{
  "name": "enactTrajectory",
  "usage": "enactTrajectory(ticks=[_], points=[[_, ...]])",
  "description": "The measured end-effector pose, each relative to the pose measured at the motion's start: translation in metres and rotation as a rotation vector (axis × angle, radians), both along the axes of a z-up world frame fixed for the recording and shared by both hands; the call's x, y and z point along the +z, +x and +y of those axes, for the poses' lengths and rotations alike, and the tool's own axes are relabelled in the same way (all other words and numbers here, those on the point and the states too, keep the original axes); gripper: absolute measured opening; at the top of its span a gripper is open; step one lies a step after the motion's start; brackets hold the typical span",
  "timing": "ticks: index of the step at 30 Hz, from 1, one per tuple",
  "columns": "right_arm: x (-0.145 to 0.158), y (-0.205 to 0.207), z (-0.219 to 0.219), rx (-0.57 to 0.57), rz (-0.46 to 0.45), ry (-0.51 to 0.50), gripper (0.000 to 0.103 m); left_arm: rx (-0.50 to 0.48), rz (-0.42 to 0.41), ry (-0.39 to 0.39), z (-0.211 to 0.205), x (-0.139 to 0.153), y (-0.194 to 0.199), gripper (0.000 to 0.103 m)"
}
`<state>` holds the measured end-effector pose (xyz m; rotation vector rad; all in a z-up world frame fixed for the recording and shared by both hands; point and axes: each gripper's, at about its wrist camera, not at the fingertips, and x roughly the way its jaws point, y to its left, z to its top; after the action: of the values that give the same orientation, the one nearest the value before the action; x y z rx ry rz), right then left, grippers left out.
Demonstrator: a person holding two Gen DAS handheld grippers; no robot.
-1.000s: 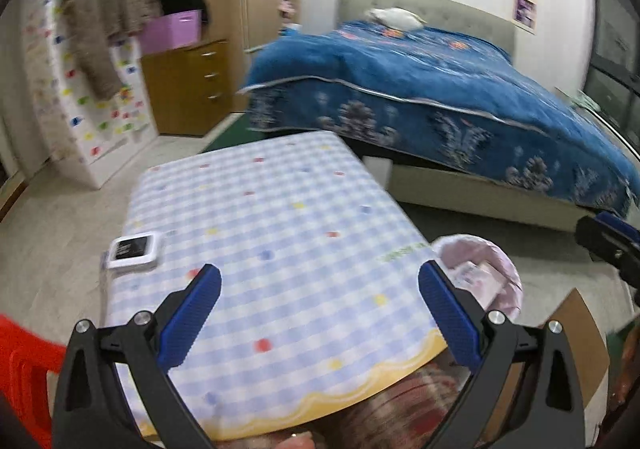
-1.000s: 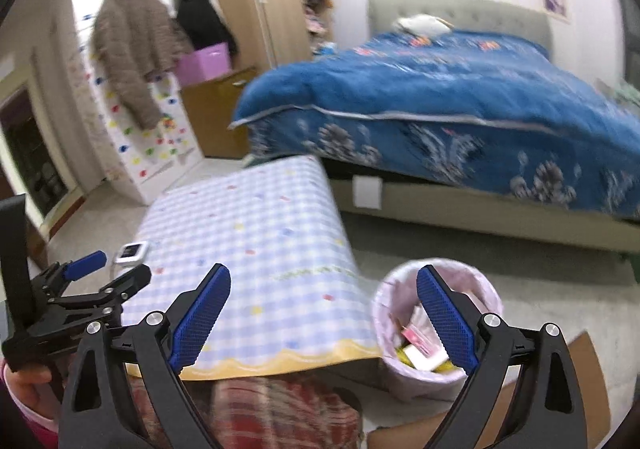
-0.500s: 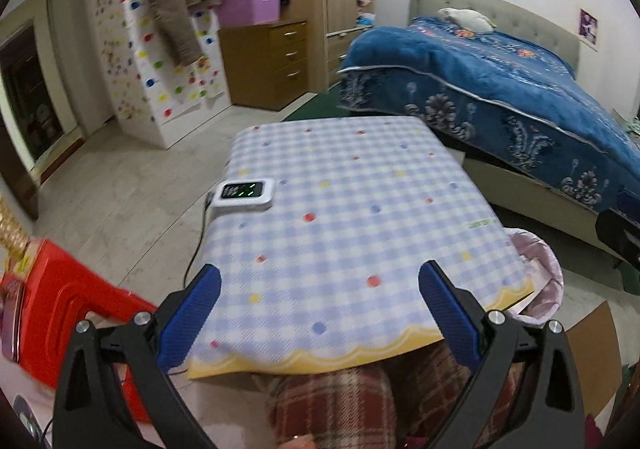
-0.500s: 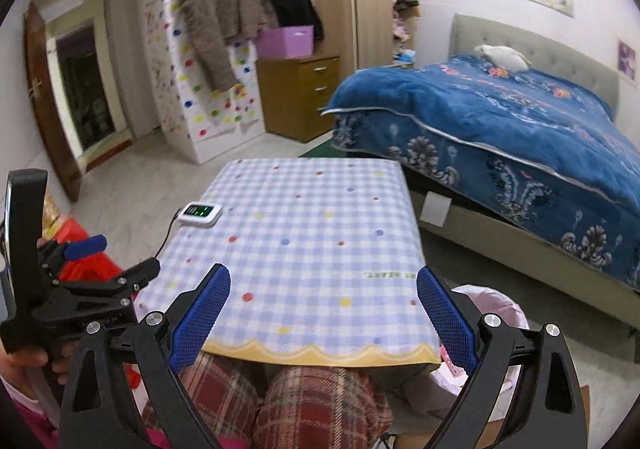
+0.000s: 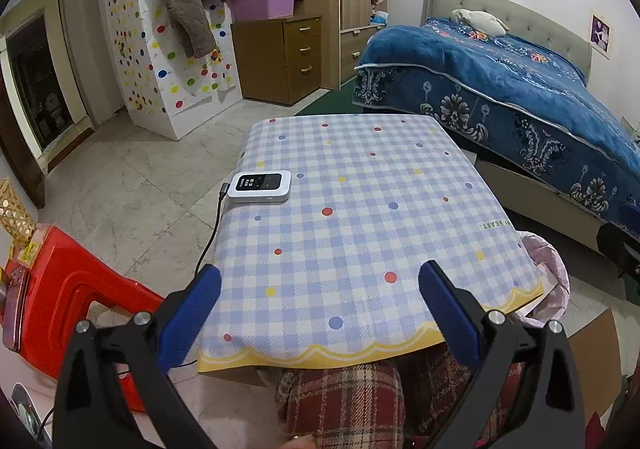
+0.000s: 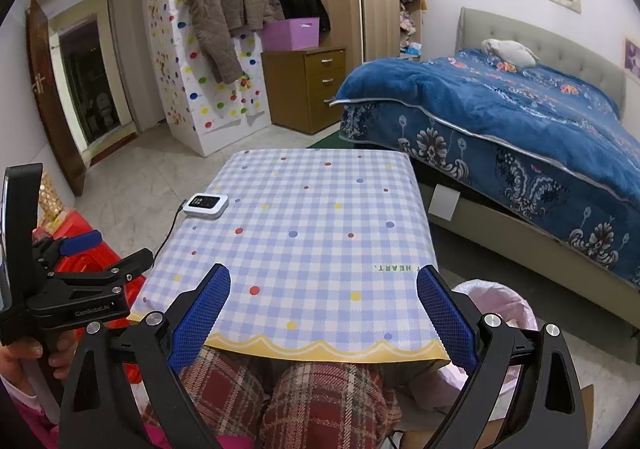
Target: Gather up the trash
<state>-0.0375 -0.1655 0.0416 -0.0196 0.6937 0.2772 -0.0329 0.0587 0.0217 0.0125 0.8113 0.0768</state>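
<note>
A small table with a blue checked, dotted cloth [image 5: 360, 217] stands in front of me; it also shows in the right wrist view [image 6: 312, 233]. A trash bin with a pink liner [image 6: 504, 309] stands on the floor at the table's right front corner, and part of it shows in the left wrist view [image 5: 548, 269]. My left gripper [image 5: 320, 313] is open and empty over the table's near edge. My right gripper [image 6: 324, 317] is open and empty over the near edge. No loose trash shows on the cloth.
A white device with a screen and a cable [image 5: 260, 185] lies on the table's left side. A red plastic stool [image 5: 72, 297] stands left of the table. A bed with a blue blanket [image 5: 520, 97] is on the right. A wooden drawer cabinet [image 5: 288, 57] stands at the back.
Both views have swung left and pulled back from the bin, so the whole table now sits centred. The grippers stayed open.
</note>
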Motion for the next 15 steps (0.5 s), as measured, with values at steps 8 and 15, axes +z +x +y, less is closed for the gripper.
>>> enactTrajectory(ticks=[8, 15], points=[[-0.0027, 0.0027, -0.0009, -0.004, 0.007, -0.003, 0.093, 0.0, 0.004, -0.003, 0.0004, -0.0021, 0.0012, 0.096], [-0.0045, 0.0033, -0.0017, -0.005, 0.009, -0.004, 0.093, 0.002, 0.004, -0.005, 0.0002, -0.0023, 0.0018, 0.096]])
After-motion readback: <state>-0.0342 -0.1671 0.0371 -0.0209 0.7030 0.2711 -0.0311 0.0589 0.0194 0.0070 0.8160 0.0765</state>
